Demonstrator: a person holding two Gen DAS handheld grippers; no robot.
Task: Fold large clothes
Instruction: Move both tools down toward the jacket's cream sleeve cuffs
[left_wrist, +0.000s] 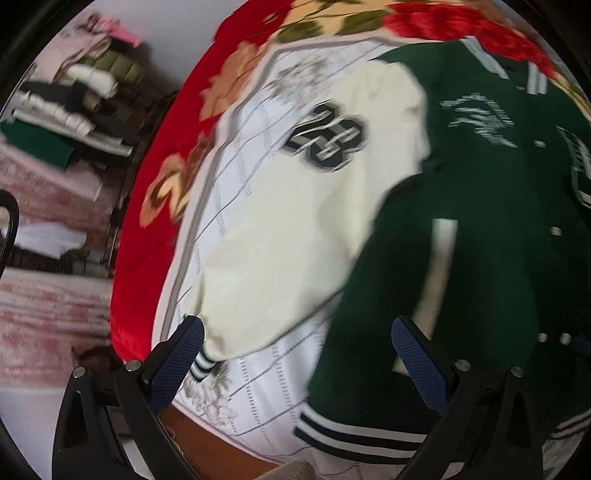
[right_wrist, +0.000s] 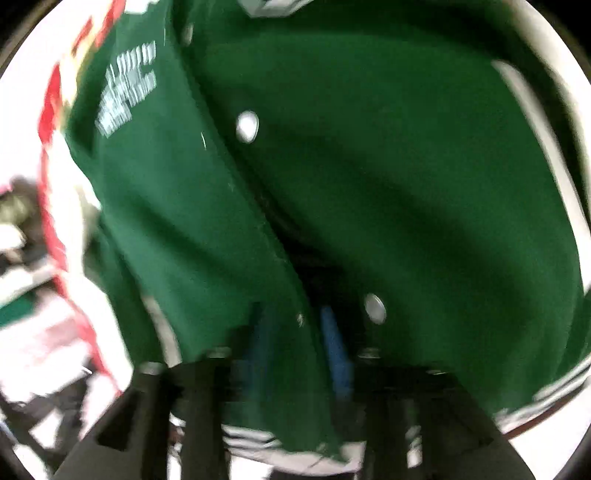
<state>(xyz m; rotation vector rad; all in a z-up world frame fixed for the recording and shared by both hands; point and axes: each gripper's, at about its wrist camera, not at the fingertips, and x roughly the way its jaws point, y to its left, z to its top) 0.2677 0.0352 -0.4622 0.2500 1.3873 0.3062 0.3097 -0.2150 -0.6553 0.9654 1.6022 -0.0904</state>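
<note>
Green wool body panels and cream sleeves make up the varsity jacket (left_wrist: 461, 229), which is spread on a white grid-patterned sheet (left_wrist: 229, 206) laid over a red floral blanket (left_wrist: 155, 229). A cream sleeve bearing a dark number patch (left_wrist: 327, 138) is folded across the sheet, its striped cuff (left_wrist: 202, 363) lying just beside the left finger pad. A stack of folded clothes (left_wrist: 74, 107) is seen well apart, beyond the blanket edge; whether it sits on a shelf cannot be told. Open sheet is left between the sleeve and the grey border of the sheet.

The left gripper (left_wrist: 295, 350) is held with its blue pads wide apart, nothing clamped; sleeve and green hem lie between and below them. The right gripper (right_wrist: 299, 332) is seen blurred against the snap-button front edge (right_wrist: 280, 266) of the jacket, which runs between its blue pads; whether the fabric is pinched cannot be told.
</note>
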